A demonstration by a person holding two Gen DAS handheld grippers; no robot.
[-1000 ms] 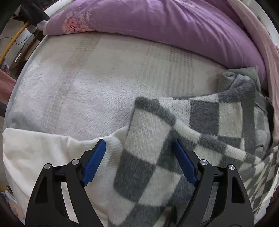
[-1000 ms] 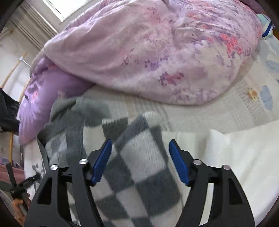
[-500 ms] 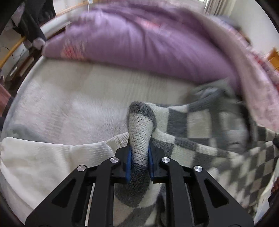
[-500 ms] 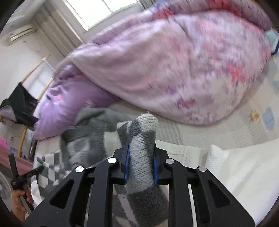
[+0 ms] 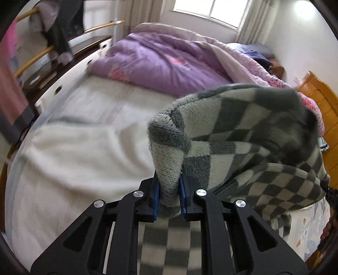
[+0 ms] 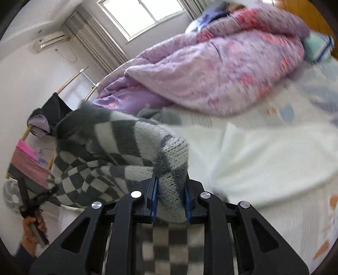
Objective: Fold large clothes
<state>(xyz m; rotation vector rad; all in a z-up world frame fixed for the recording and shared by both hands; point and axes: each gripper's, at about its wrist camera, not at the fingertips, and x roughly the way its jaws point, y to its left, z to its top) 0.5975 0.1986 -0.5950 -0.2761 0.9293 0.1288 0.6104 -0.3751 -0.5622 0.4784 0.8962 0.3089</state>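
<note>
A grey and cream checkered knit sweater (image 5: 243, 135) is lifted off the bed, hanging between both grippers. My left gripper (image 5: 169, 196) is shut on one bunched corner of it. My right gripper (image 6: 170, 196) is shut on another corner of the sweater (image 6: 118, 143). The cloth sags between them and drapes under both tools. In the right wrist view the person's left hand (image 6: 31, 228) and the left tool show at the lower left. A white knit garment (image 5: 80, 152) lies flat on the bed under the sweater; it also shows in the right wrist view (image 6: 274, 152).
A purple and pink floral duvet (image 5: 169, 61) is heaped across the far side of the bed (image 5: 126, 101). A clothes rack (image 5: 42, 48) with hanging clothes stands at the left. A wooden headboard (image 5: 325, 105) is at the right. A window (image 6: 143, 17) is beyond.
Both grippers, open over the sweater a second ago, closed on its corners and have lifted it up off the bed; the views now tilt up to show the room.
</note>
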